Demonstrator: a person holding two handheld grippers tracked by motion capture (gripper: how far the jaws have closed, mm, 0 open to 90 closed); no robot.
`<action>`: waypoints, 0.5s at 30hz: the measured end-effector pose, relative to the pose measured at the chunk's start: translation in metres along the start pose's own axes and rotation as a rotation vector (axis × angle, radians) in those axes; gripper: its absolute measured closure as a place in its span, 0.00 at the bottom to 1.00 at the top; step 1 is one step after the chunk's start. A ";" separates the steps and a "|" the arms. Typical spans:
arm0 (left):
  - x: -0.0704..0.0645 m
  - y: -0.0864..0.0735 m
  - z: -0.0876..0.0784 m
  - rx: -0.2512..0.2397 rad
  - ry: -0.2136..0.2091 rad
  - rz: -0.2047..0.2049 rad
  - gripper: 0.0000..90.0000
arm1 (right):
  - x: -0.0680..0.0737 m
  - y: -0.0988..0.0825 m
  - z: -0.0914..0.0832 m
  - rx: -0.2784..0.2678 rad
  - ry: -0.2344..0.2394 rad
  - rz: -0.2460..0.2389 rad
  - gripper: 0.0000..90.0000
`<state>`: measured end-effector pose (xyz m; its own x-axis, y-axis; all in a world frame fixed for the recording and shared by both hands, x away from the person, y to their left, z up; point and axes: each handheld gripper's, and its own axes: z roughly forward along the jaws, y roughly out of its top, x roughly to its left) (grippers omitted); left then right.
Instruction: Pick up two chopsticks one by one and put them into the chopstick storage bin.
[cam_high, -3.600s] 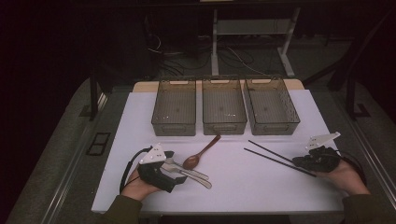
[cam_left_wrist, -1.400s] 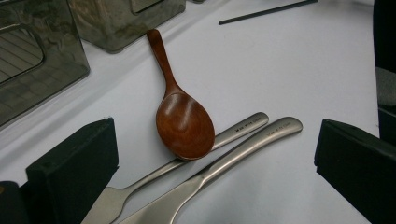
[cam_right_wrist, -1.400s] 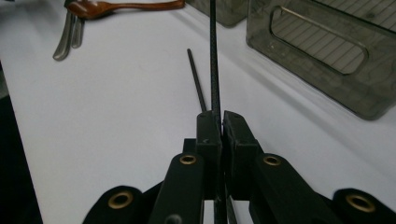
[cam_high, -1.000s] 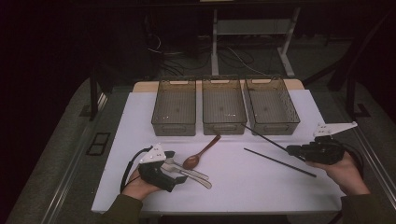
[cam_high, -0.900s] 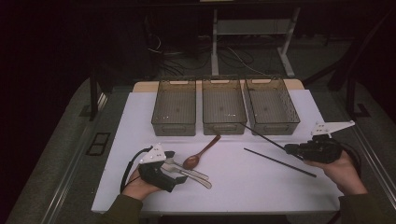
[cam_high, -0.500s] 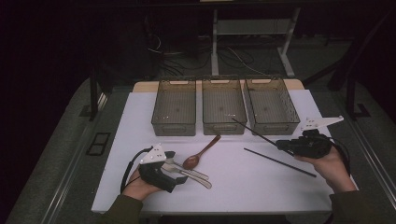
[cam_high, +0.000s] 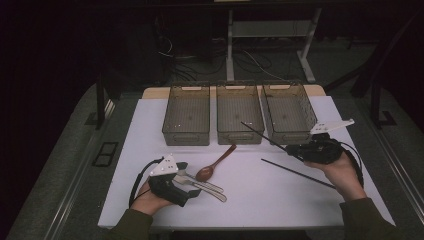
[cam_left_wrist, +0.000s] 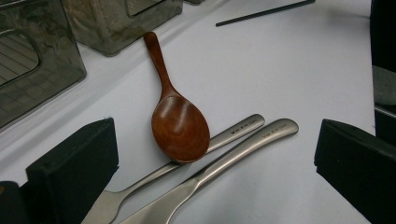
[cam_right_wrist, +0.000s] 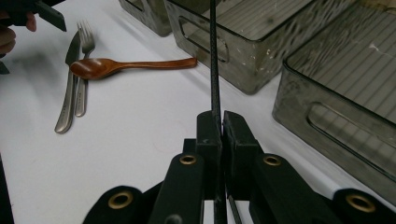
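Left gripper view sets two blocky black foam pads wide apart at the bottom corners: the left tongs (cam_left_wrist: 215, 186) stand open over the white table (cam_left_wrist: 299, 70), gripping nothing. Between them lie two brushed-steel handles, a fork (cam_left_wrist: 187, 161) and a knife (cam_left_wrist: 224, 163), each stamped near its rounded end with small lettering too fine to read. A glossy reddish-brown wooden spoon (cam_left_wrist: 177, 121) rests its oval bowl on the fork's handle, its slim handle pointing toward the bins.

Right gripper view shows the right tongs (cam_right_wrist: 222, 126) closed on a thin, dark, finely ribbed chopstick (cam_right_wrist: 214, 60), which stands straight up between the pressed pads and crosses in front of a smoky translucent plastic bin (cam_right_wrist: 243, 51) with a ridged floor and a cut-out handle.

High view has that held chopstick (cam_high: 265, 135) raised and slanting toward the middle bin (cam_high: 240, 112), its tip over the near edge. A second chopstick (cam_high: 297, 173) lies flat on the table just below the right hand (cam_high: 340, 172). Three matching rectangular bins sit side by side at the far edge.
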<state>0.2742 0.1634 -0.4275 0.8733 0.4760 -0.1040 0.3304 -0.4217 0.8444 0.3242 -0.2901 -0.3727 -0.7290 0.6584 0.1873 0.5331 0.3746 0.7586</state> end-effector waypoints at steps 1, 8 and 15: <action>0.000 0.000 0.000 0.000 0.000 0.001 0.00 | 0.001 0.002 0.002 0.000 -0.004 0.004 0.95; -0.001 0.001 0.001 0.004 -0.003 0.006 0.00 | 0.010 0.019 0.016 0.001 -0.017 -0.005 0.95; -0.001 0.000 0.000 -0.005 -0.002 0.001 0.00 | 0.015 0.037 0.032 -0.009 -0.022 0.009 0.95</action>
<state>0.2735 0.1627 -0.4272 0.8744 0.4739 -0.1041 0.3278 -0.4187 0.8469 0.3471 -0.2455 -0.3616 -0.7144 0.6761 0.1801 0.5357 0.3630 0.7624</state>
